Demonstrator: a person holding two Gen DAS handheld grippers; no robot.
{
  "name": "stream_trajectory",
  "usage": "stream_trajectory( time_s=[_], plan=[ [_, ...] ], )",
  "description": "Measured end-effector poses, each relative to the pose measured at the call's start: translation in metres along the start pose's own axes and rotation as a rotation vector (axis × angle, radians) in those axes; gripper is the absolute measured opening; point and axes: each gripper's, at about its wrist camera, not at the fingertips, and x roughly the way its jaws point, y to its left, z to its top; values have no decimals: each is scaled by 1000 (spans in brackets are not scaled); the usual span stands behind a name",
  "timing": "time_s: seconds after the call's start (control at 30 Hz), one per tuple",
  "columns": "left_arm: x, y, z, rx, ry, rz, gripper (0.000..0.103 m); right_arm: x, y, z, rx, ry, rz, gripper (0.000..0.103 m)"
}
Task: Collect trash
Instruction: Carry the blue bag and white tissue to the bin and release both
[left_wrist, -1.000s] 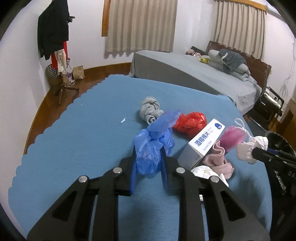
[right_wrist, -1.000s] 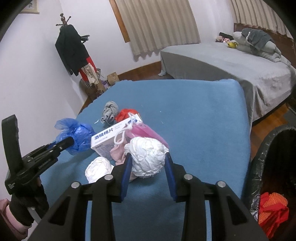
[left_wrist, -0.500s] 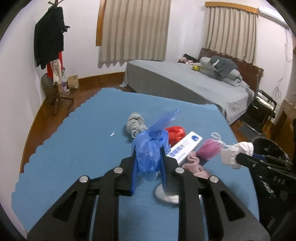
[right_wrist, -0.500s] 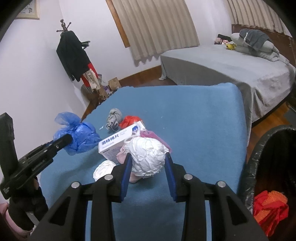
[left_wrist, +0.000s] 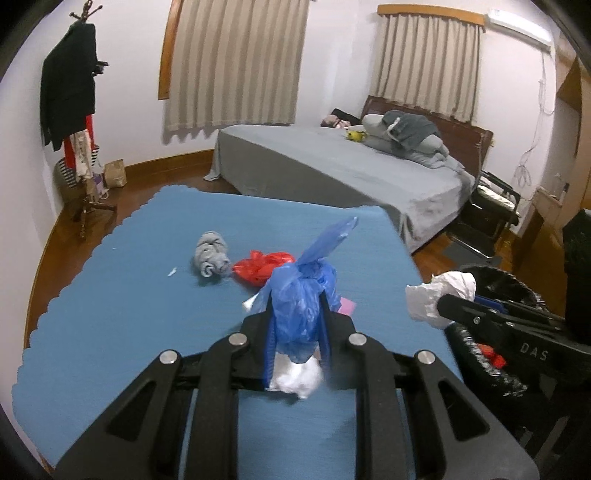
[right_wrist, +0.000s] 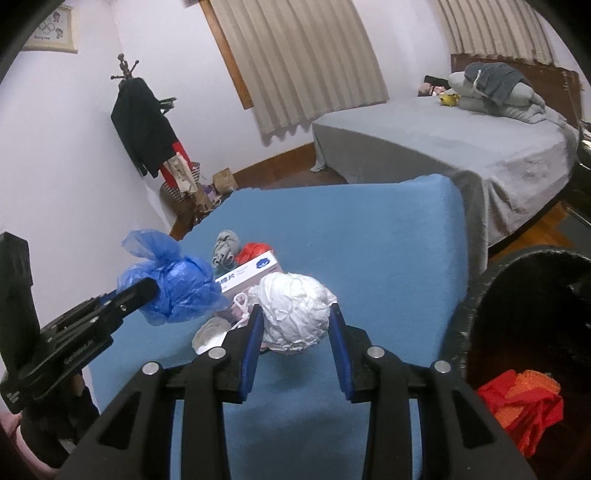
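Trash is sitting in both grippers, above a blue cloth-covered table (left_wrist: 110, 306). Through the left wrist camera, the left gripper (left_wrist: 297, 332) is pinching a crumpled blue plastic bag (left_wrist: 301, 306) between nearly closed jaws; a red plastic bag (left_wrist: 264, 267) and a grey rolled cloth (left_wrist: 212, 253) are lying farther along the table. Through the right wrist camera, the right gripper (right_wrist: 295, 328) is clamping a crumpled white paper ball (right_wrist: 293, 314), jaws partly open around it, left of a black-lined bin (right_wrist: 476, 295) containing red-orange trash (right_wrist: 524, 402).
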Motion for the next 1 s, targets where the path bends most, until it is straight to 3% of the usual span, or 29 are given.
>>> stream_trajectory(
  time_s=[0.57,1.0],
  plan=[
    [-7,-76,14,88,-38,-135,19,-62,-40,-1,60,-97,-109,35],
    [13,-162,17,183,-28,-293,19,-119,-111,-17,160,-152,-269,35]
  ],
)
